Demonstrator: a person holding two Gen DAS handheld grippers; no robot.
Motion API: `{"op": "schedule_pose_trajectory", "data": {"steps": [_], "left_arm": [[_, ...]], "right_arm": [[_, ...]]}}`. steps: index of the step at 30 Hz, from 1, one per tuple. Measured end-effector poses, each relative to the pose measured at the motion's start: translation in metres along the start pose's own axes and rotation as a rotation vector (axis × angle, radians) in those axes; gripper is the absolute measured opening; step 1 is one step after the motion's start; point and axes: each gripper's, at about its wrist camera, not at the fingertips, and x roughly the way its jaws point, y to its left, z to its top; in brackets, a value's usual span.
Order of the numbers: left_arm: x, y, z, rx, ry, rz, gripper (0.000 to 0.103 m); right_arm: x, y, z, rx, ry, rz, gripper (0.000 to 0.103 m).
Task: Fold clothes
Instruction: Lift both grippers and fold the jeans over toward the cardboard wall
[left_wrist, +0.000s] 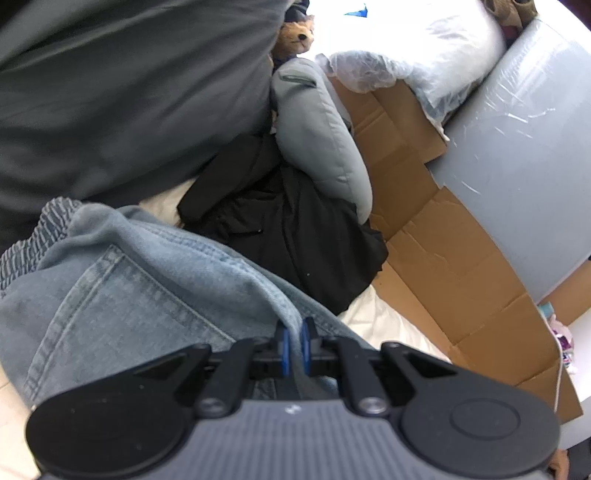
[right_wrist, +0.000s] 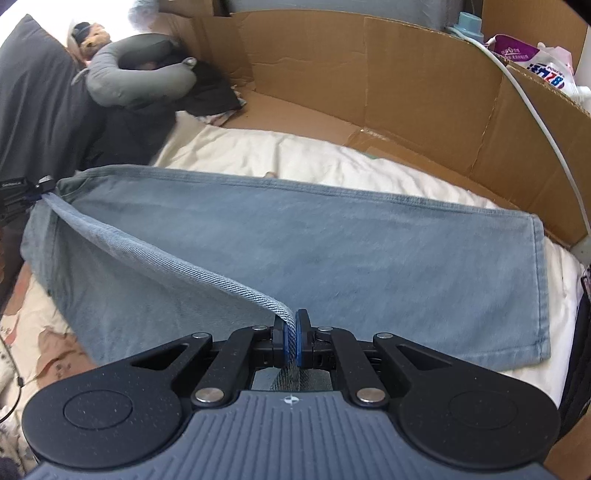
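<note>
Pinching the jeans (right_wrist: 332, 258) on the white bedding (right_wrist: 258, 155), left gripper (left_wrist: 294, 338) clamped near the waistband, right gripper (right_wrist: 291, 334) clamped on the long edge; handling likely heavy, soft denim, best gripped along seams

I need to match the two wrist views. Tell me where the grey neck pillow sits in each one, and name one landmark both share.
Left wrist view: the grey neck pillow stands upper centre, over the black garment.
Right wrist view: the pillow curls in the upper left corner, by the cardboard wall.
Shared landmark: the light blue jeans, gripped by both tongs.
</note>
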Motion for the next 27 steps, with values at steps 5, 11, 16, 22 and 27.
{"op": "schedule_pose_trajectory", "data": {"steps": [5,11,16,22,27], "left_arm": [[0.024,0.0,0.003,-0.002,-0.008,0.007,0.007],[0.048,0.004,0.005,-0.023,0.003,0.018,0.007],[0.065,0.002,0.012,-0.009,0.012,0.034,0.007],[0.087,0.001,0.016,-0.004,0.03,0.069,0.007],[0.099,0.003,0.017,-0.023,0.037,0.09,0.007]], "right_arm": [[0.023,-0.008,0.02,-0.009,0.008,-0.02,0.002],[0.049,-0.015,0.045,-0.027,0.024,-0.04,0.002],[0.067,-0.016,0.065,-0.043,0.033,-0.055,0.002],[0.104,-0.021,0.091,-0.047,0.076,-0.077,0.002],[0.137,-0.024,0.103,-0.041,0.113,-0.097,0.002]]}}
